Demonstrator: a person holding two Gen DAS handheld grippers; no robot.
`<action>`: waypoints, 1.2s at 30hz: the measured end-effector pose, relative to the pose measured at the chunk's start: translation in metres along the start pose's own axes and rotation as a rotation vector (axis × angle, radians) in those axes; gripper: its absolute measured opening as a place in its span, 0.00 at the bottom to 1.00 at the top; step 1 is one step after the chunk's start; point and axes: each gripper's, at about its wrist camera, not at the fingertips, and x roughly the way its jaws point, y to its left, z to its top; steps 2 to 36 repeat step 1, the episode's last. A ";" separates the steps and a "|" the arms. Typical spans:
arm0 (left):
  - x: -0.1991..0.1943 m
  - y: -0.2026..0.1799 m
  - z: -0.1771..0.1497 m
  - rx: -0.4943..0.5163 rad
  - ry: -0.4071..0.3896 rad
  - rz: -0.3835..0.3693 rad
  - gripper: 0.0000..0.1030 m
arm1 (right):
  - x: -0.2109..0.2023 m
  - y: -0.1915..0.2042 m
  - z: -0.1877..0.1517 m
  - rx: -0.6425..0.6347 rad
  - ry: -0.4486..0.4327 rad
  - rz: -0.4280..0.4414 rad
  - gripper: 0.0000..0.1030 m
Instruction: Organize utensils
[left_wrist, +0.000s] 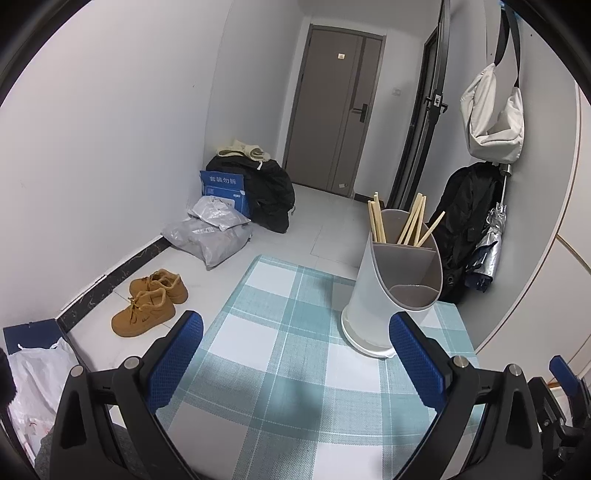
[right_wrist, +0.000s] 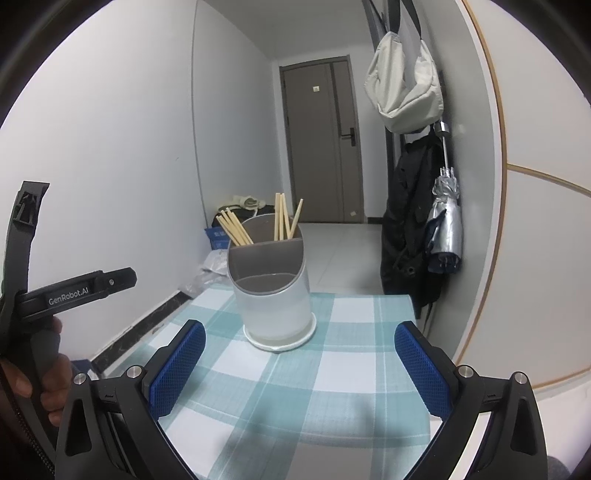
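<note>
Chopstick (right_wrist: 236, 230) lower ends hidden, probably inside holder (right_wrist: 273, 306).

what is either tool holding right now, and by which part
Nothing. The left tool and right tool are both open over the checked tablecloth; the chopsticks stand in the holder.

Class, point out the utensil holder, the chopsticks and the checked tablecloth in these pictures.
utensil holder (right_wrist: 273, 306): right wrist view, white front wall.
chopsticks (right_wrist: 235, 230): right wrist view, shafts of left bundle.
checked tablecloth (left_wrist: 280, 362): left wrist view, bare middle.
</note>
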 end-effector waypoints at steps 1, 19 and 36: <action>0.000 -0.001 0.000 0.004 -0.001 -0.003 0.96 | 0.000 0.000 -0.001 0.001 0.000 0.001 1.00; 0.000 -0.001 0.000 0.004 -0.001 -0.003 0.96 | 0.000 0.000 -0.001 0.001 0.000 0.001 1.00; 0.000 -0.001 0.000 0.004 -0.001 -0.003 0.96 | 0.000 0.000 -0.001 0.001 0.000 0.001 1.00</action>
